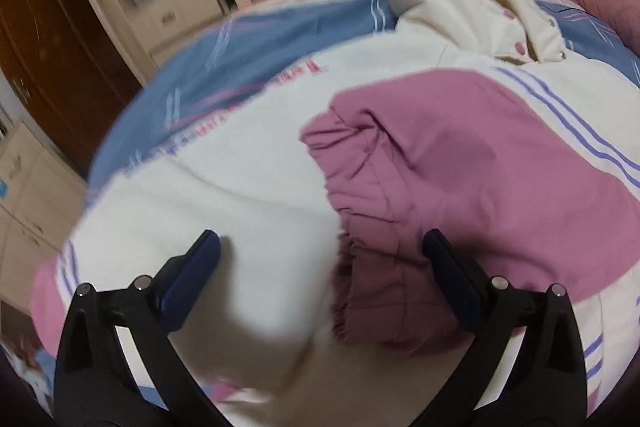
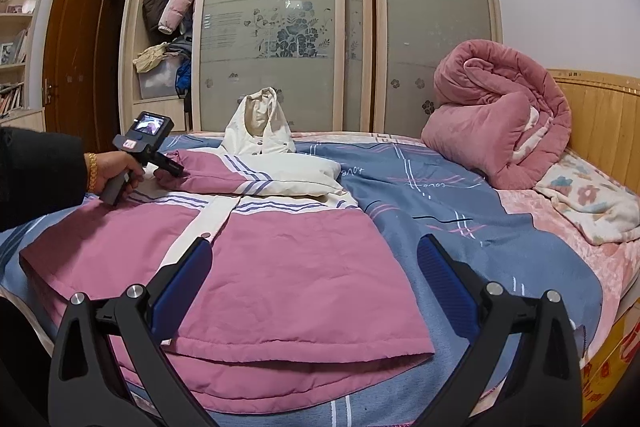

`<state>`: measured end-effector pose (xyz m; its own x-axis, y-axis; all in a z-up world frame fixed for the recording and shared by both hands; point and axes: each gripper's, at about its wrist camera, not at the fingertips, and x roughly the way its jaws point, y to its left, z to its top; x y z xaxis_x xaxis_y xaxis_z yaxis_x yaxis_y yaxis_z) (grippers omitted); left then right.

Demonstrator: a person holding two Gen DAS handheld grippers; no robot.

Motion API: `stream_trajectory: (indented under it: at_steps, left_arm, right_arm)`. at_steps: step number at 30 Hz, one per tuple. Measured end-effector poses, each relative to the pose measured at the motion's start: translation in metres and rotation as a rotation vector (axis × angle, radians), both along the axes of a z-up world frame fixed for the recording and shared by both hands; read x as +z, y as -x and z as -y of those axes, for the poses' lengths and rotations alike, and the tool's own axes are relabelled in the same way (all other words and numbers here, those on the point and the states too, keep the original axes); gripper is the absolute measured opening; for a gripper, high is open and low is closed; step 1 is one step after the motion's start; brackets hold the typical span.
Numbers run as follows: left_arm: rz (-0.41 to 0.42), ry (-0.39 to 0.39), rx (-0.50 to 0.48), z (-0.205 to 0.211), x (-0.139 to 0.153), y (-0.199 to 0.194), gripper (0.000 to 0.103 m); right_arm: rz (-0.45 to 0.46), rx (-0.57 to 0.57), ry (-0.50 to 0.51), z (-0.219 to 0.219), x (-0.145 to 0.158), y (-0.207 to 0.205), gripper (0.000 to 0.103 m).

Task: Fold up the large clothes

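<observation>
A pink-and-white padded jacket [image 2: 280, 251] is spread across the blue patterned bedsheet [image 2: 460, 211], filling the lower left and centre of the right wrist view; its white hood [image 2: 260, 123] is propped upright at centre. One sleeve [image 1: 420, 195] is laid folded over the white chest panel. The left gripper [image 1: 320, 267] is seen with jaws spread wide, nothing clamped, the sleeve cuff [image 1: 372, 303] lying below and between its fingers. The right gripper [image 2: 314, 271] is likewise held wide open and empty, above the jacket's lower hem. A rolled pink quilt [image 2: 500, 115] is shown at the upper right, beside the wooden headboard [image 2: 600, 115].
</observation>
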<state>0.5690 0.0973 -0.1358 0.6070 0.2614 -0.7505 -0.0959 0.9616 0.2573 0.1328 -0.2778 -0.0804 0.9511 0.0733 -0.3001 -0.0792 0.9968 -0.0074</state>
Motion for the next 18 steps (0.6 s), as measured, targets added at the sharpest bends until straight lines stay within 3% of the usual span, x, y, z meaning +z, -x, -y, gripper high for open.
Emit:
stream_trajectory:
  at_steps: [3, 5, 7, 10, 14, 18]
  left_arm:
    - [0.107, 0.024, 0.000, -0.009, 0.035, 0.033, 0.101]
    - [0.222, 0.085, -0.024, -0.012, 0.070, 0.079, 0.101]
    - [0.353, 0.140, -0.067, -0.014, 0.101, 0.143, 0.101]
    - [0.508, 0.145, -0.097, -0.014, 0.124, 0.247, 0.101]
    - [0.649, 0.121, -0.062, -0.021, 0.121, 0.370, 0.101]
    - [0.679, 0.132, -0.008, -0.020, 0.103, 0.443, 0.101]
  right_arm:
    - [0.004, -0.005, -0.007, 0.003, 0.000, 0.001, 0.102]
    - [0.005, -0.010, -0.005, 0.004, 0.000, 0.002, 0.102]
    - [0.003, -0.014, -0.009, 0.004, -0.001, 0.002, 0.102]
    - [0.004, -0.019, -0.028, 0.008, -0.001, 0.003, 0.102]
    - [0.006, -0.019, -0.013, 0.006, -0.001, 0.004, 0.102]
    - [0.022, -0.018, 0.018, -0.001, 0.000, 0.008, 0.102]
